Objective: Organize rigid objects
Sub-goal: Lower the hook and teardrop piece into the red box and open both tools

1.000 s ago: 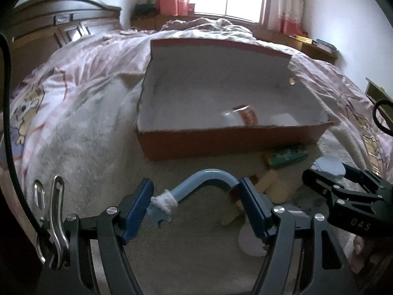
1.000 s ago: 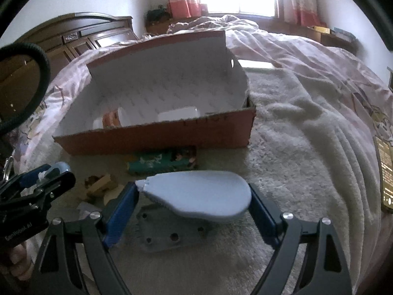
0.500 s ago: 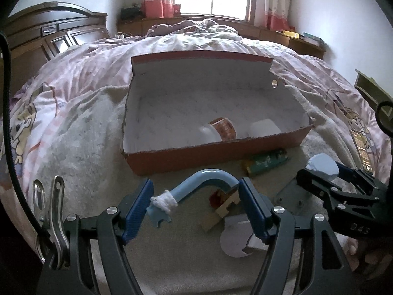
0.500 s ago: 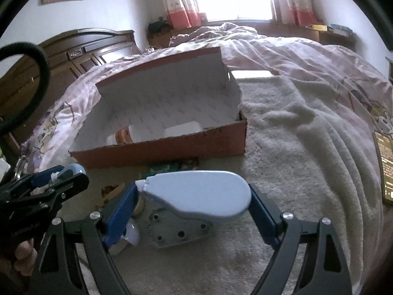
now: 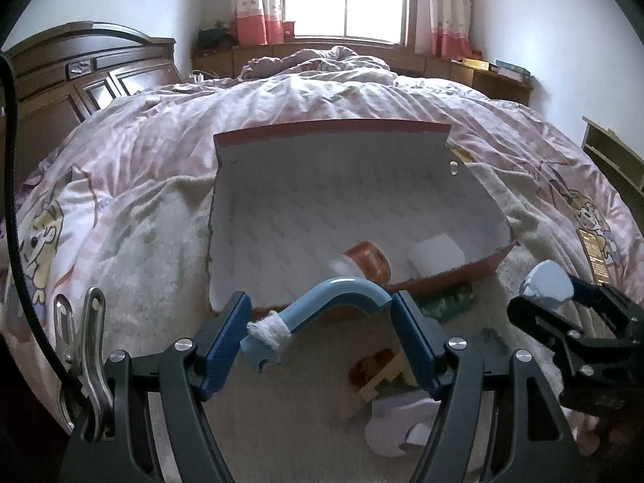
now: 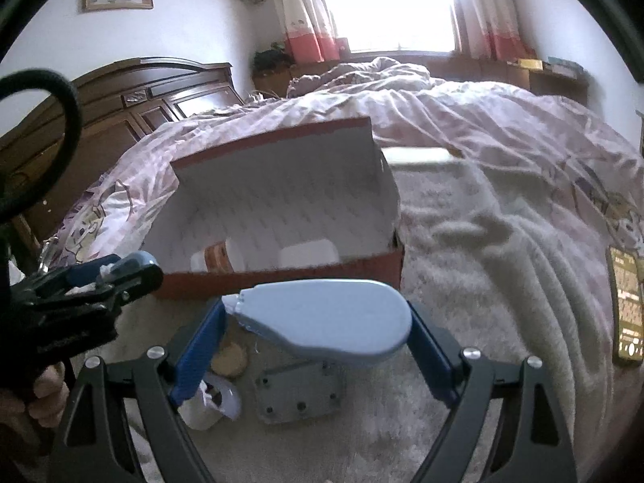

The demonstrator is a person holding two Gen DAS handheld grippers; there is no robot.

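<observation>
Left wrist view: my left gripper [image 5: 320,340] clamped on blue hook [image 5: 322,302]; right gripper [image 6: 316,346] clamped on blue casing [image 6: 334,322]. Both near box [image 5: 479,263] front wall. Risk: hook held by ends, could twist loose; casing may clip wall.

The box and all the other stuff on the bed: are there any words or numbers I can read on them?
None can be read.
Bottle label in the box: orange print, too blurred.
Dark card on the blanket: rows of print, too small.
Green packet: pattern only, blurred.
Left gripper body: faint lettering, unreadable.
</observation>
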